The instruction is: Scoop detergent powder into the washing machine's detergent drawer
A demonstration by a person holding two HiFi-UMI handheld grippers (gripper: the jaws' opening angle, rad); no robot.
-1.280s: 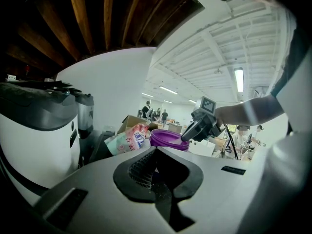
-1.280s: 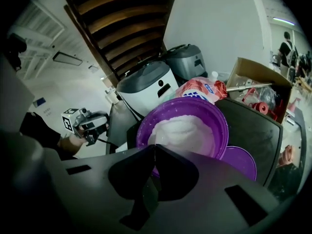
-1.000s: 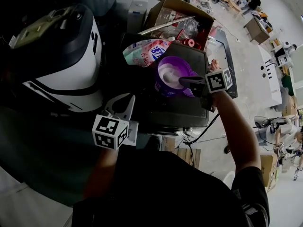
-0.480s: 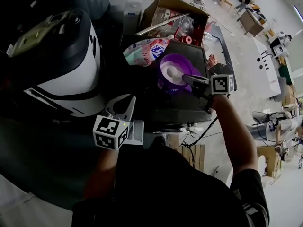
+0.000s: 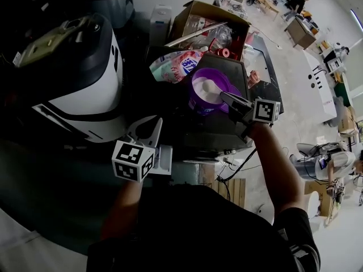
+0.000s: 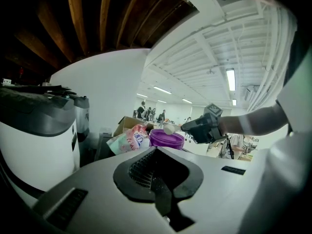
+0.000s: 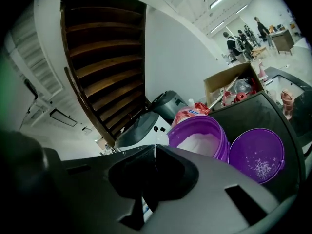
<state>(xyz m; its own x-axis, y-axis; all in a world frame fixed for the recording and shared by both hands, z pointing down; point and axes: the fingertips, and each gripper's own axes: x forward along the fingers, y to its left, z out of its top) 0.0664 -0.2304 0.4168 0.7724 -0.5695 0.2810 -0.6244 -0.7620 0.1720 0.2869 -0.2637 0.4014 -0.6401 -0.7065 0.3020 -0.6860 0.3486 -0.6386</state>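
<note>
A purple tub (image 5: 199, 98) of white detergent powder (image 5: 207, 86) stands on a black top; it also shows as the tub (image 7: 213, 130) in the right gripper view. My right gripper (image 5: 227, 98) is shut on the handle of a small white scoop (image 6: 169, 128), which hangs just above the tub's rim with a heap of powder in it. The tub's lid (image 7: 257, 155) lies beside it. My left gripper (image 5: 148, 128) is shut and empty, near the front of the white and black washing machine (image 5: 74, 78). I cannot make out the detergent drawer.
A red and blue detergent bag (image 5: 173, 64) lies behind the tub. Further back stands a cardboard box (image 5: 198, 16) full of clutter. The black top (image 5: 210, 129) ends near my body, with cables below. People stand far off in the hall.
My right gripper has drawn back a little and tilted, and the scoop has come up out of the powder. The left gripper has hardly moved.
</note>
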